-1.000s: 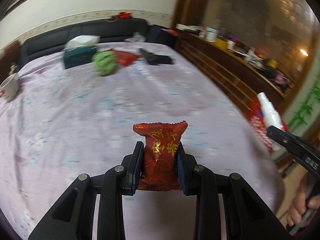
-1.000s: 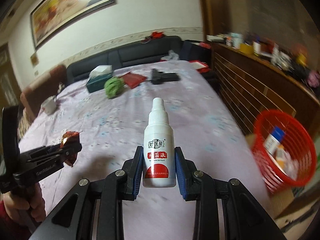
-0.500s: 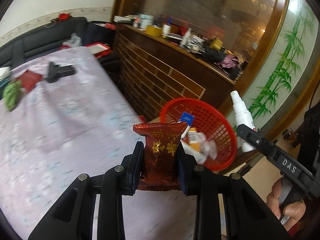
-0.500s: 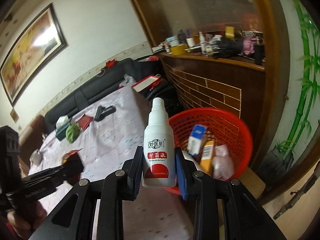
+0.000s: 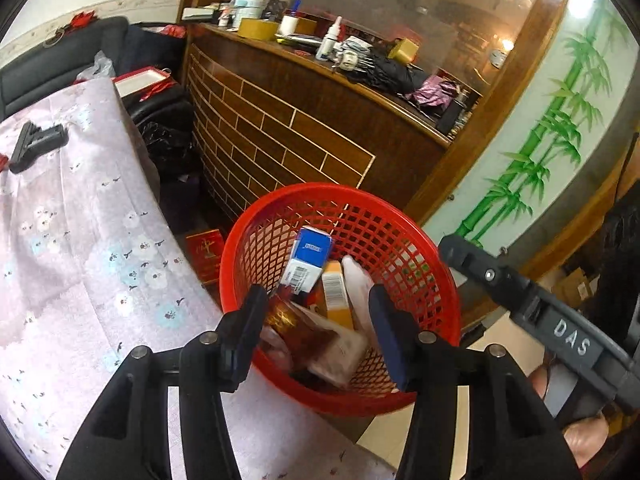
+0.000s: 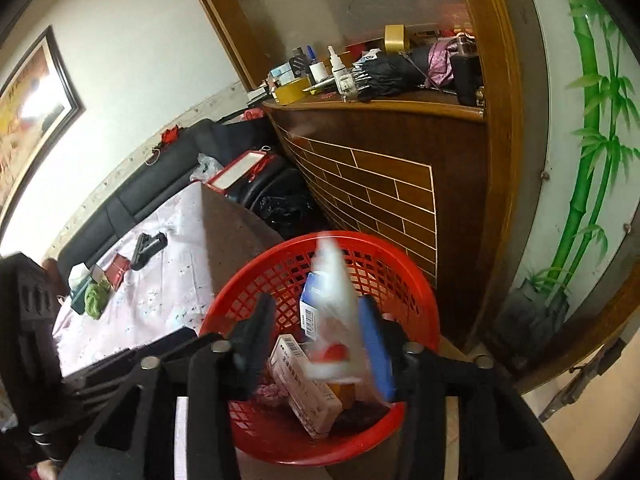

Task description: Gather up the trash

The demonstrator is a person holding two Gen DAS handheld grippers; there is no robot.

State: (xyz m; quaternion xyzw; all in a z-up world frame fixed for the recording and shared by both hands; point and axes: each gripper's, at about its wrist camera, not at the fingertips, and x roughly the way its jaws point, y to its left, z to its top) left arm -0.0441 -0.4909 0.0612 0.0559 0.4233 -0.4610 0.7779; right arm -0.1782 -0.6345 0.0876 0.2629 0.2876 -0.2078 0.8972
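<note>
Just below both opening hand-held grippers, released bottle and wrapper drop into basket.

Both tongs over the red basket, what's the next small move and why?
Probably hold both over the red basket until the drops finish. Both are opening: the spray bottle, blurred, is slipping out of the right tongs, and the red snack packet looks loose between the left tongs.

Cluttered wooden counter — bamboo-painted panel
</note>
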